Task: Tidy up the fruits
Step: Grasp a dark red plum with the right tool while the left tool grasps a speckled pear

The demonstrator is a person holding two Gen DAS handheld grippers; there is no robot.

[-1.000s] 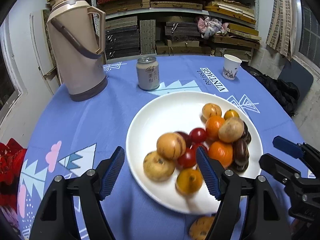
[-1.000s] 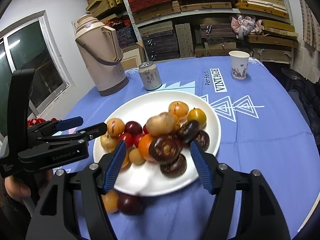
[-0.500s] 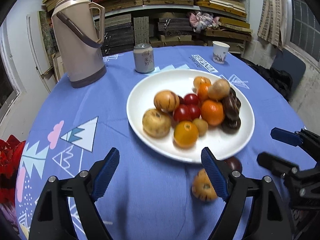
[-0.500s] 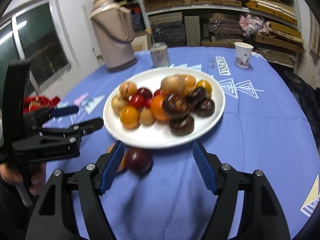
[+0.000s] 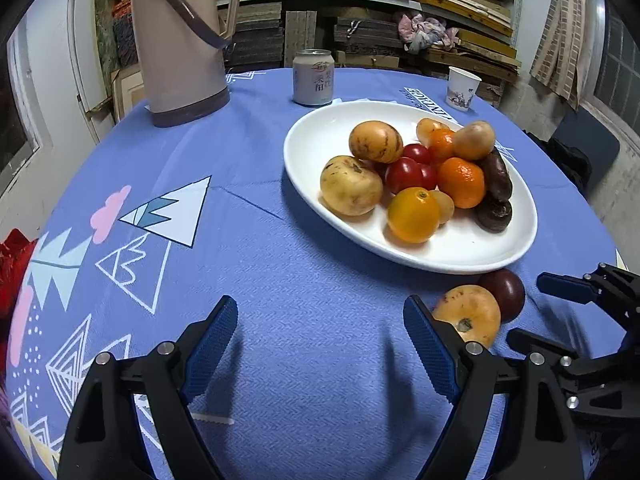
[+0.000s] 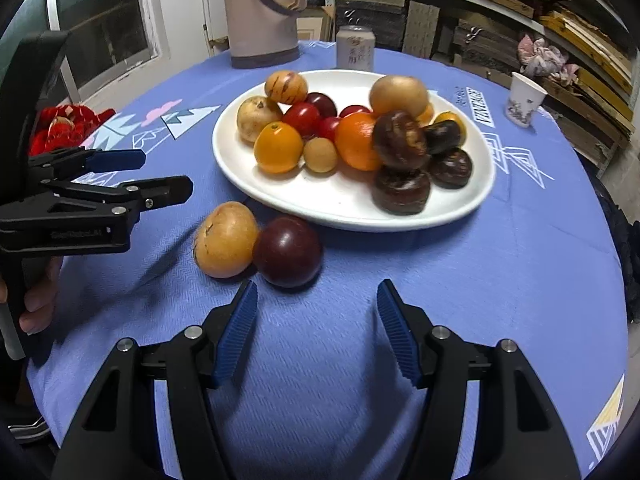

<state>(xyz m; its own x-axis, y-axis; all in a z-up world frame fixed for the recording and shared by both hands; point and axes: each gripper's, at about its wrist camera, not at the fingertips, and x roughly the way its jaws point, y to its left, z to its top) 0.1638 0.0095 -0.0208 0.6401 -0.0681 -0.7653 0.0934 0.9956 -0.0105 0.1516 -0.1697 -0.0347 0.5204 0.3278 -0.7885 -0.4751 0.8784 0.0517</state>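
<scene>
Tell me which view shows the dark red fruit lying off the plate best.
The right wrist view: the dark red fruit lies whole and unobstructed on the cloth, touching the tan fruit beside it, just ahead of the plate. In the left wrist view that tan fruit covers part of it, far to the right.

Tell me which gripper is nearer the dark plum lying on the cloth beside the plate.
Right. The right gripper, jaws open, sits just short of the dark plum. The left gripper is off to the side, with the tan fruit between it and the plum.

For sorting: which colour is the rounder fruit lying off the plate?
Dark purple-red fruit, clearest in the right wrist view.
</scene>
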